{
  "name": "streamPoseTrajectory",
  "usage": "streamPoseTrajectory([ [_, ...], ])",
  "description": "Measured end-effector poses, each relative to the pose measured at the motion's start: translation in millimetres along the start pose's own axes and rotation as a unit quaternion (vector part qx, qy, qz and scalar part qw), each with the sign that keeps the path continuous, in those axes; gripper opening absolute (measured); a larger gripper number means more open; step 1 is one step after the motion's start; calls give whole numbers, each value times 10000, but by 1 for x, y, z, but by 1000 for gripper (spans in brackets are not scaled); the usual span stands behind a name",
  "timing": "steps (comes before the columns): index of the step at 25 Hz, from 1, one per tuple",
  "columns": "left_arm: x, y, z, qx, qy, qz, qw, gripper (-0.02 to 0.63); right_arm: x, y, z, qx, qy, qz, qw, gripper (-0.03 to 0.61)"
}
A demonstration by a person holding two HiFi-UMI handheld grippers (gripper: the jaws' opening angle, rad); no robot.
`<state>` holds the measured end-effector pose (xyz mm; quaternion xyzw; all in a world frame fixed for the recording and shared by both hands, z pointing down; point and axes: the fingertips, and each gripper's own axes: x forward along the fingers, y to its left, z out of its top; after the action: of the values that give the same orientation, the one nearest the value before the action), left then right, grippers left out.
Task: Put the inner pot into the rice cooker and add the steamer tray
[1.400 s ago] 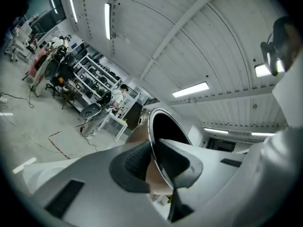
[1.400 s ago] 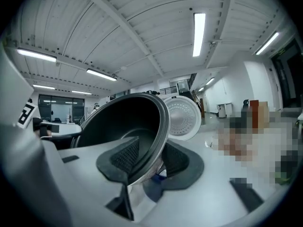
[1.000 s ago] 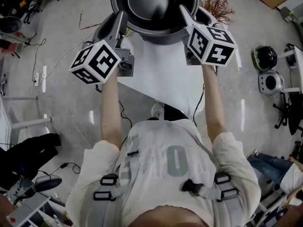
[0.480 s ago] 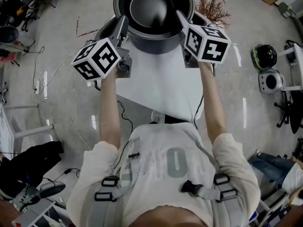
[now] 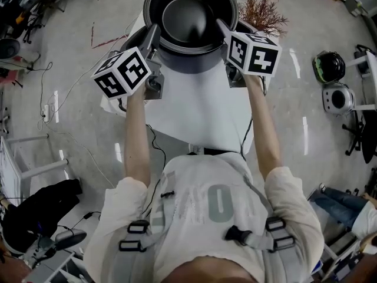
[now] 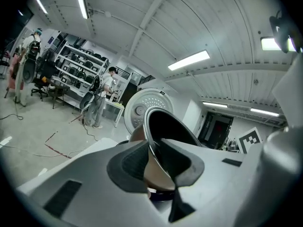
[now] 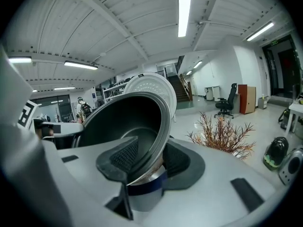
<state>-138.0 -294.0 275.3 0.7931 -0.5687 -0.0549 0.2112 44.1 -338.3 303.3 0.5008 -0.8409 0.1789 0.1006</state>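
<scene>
Inner pot at top centre of the head view, carried by its rim over the rice cooker, which stands on the white worktop. Cannot tell whether the base has entered the well; not seated, by my reading.

Left tool is clamped on the rim at the pot's left, one pad inside the wall and one outside. Right tool is clamped the same way on the opposite side. Both gripper views confirm the rim is pinched between the pads.

Cooker lid stands open behind the pot. No steamer tray seen in any view.

Orientation: mouth faces up toward the head camera, base down. The pot is round, so it has no long axis across; its axis of symmetry runs roughly vertical. Any slight tilt is not readable.

Risks, as judged:
- Thin-rim pinch on two points only — if one side slips, the pot swings on the other and drops.
- Uneven lowering would cock the pot so that it jams on the cooker's mouth.
- The outer pads sit beside the wall — they could get trapped between the pot and the cooker's edge as it seats.
</scene>
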Motion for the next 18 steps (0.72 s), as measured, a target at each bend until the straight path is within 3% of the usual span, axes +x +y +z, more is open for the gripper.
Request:
streamPoseTrajectory([
  [18, 33, 32, -36, -286, 557, 318, 9975, 78, 39, -18, -33, 132, 495, -116, 9986, 173],
])
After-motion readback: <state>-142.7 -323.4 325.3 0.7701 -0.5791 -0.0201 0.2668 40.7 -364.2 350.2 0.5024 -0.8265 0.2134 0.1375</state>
